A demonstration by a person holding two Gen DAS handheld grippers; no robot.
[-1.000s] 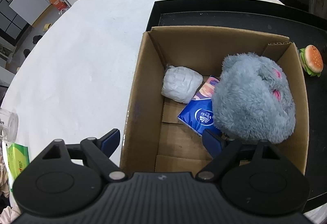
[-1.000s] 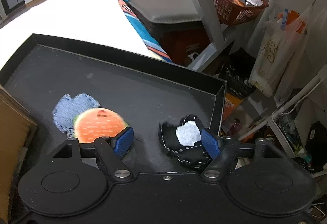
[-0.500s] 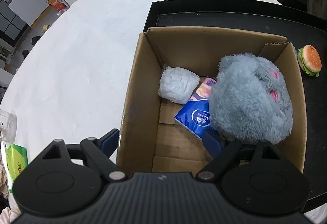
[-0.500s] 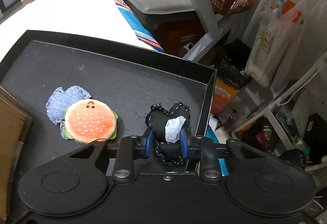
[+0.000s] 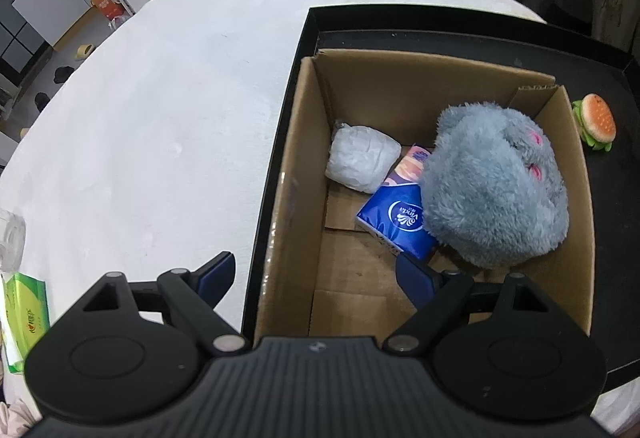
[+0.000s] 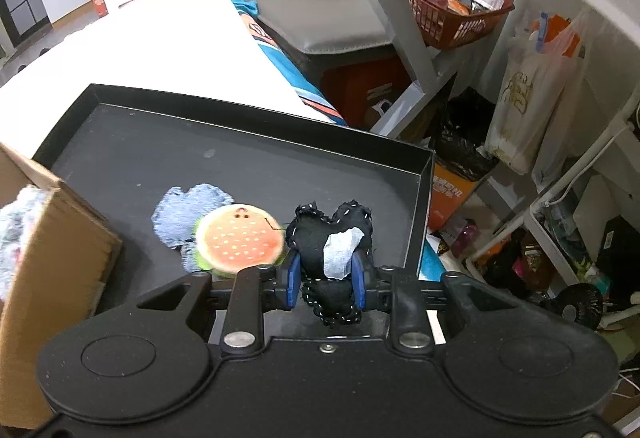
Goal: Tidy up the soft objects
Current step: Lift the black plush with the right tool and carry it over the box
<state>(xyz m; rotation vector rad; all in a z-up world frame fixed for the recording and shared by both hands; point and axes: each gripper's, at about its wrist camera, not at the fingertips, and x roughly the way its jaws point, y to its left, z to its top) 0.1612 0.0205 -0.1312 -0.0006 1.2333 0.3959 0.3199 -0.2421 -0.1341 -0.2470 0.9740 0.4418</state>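
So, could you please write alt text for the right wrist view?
The right gripper is shut on a black heart-shaped plush with white stitching, above a black tray. A burger plush lies on a blue fabric scrap beside it, with a cardboard box at left.

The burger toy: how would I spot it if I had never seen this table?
Find the black tray, then the cardboard box standing in it. The burger toy lies outside the box on a scrap of blue denim, the only round orange thing with green edging.
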